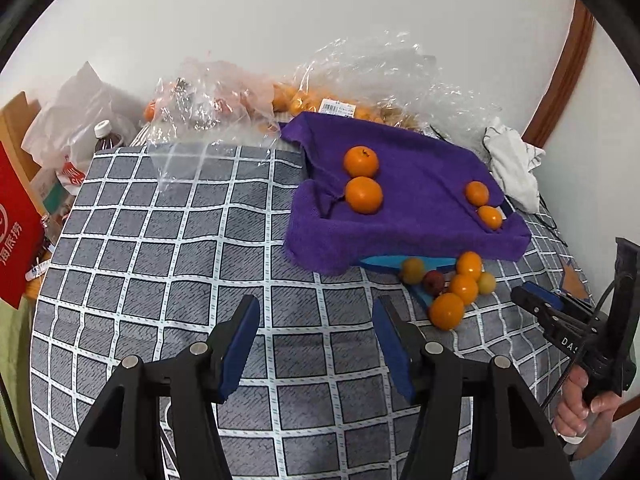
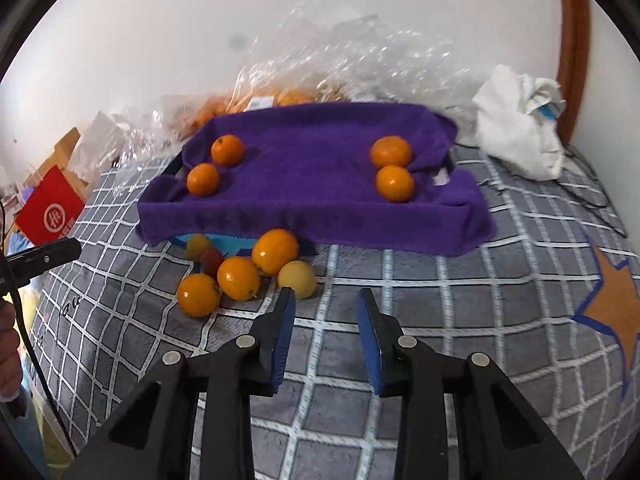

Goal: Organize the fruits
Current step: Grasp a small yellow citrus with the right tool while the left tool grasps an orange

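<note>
A purple towel lines a shallow blue tray on the checked bedcover. On the towel lie two oranges at the left and two at the right. In front of the tray is a loose pile of oranges, a pale yellow fruit and a small red fruit. My right gripper hovers just right of the yellow fruit, its jaws narrowly apart with nothing between them. My left gripper stands open and empty over bare bedcover, left of the pile and in front of the towel.
Clear plastic bags holding more oranges lie behind the tray against the white wall. A crumpled white cloth sits at the back right. A red box and a bottle stand off the bed's left edge. A hand holds the right gripper's handle.
</note>
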Available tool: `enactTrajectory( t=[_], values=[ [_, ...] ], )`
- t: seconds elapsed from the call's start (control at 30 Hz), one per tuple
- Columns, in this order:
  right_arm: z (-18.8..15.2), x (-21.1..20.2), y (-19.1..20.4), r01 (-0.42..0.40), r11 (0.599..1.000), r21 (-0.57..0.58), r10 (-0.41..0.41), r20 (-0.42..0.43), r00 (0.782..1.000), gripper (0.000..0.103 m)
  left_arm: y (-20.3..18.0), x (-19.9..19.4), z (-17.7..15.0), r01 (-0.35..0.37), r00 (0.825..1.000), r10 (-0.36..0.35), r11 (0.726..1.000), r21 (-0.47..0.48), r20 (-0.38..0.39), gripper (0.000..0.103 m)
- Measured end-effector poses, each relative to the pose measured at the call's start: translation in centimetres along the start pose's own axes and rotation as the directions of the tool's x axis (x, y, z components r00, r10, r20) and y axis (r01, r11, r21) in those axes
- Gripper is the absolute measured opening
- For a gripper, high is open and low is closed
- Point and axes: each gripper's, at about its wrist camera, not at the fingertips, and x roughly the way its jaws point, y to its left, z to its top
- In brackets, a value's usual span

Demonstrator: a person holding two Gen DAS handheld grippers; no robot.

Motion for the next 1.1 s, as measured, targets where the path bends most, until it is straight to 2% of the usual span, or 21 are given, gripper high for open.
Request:
enactTrajectory(
  t=[0.13, 0.5, 0.57, 0.87, 1.1],
  values=[
    [0.6, 1.4, 0.5, -0.038, 0.999, -0.013, 0.038, -0.017, 0.999, 0.032, 0.4, 0.8, 0.2, 0.005, 1.000, -0.005, 1.000, -0.012, -0.011, 0.056],
    [1.2, 4.6, 1.3, -0.040, 0.999, -0.031, 0.038, -0.061, 0.997, 0.032, 0.7, 2.1, 0.7, 0.017, 0.999, -0.018, 1.000, -0.014, -0.036, 0.056],
    [1.2, 4.7, 1.4, -0.044, 0.998, -0.038, 0.042, -0.056, 0.998, 0.029, 0.4, 2.3, 0.8, 0.021, 0.999, -0.022, 1.000, -0.010, -0.037, 0.056],
    [0.3, 1.2, -0.9, -0.009, 1.000, -0.019, 0.009, 0.007, 1.000, 0.029, -3.5, 3.9, 0.7, 0.085, 0.993, -0.082, 0.996, 0.039, -0.085, 0.056],
    [-1.2, -2.8, -4.8, 0.067, 0.997, 0.040, -0.069, 0.039, 0.997, 0.029, -8.1, 5.4, 0.2, 0.140, 0.983, -0.125, 0.984, 0.107, -0.136, 0.056]
  ],
)
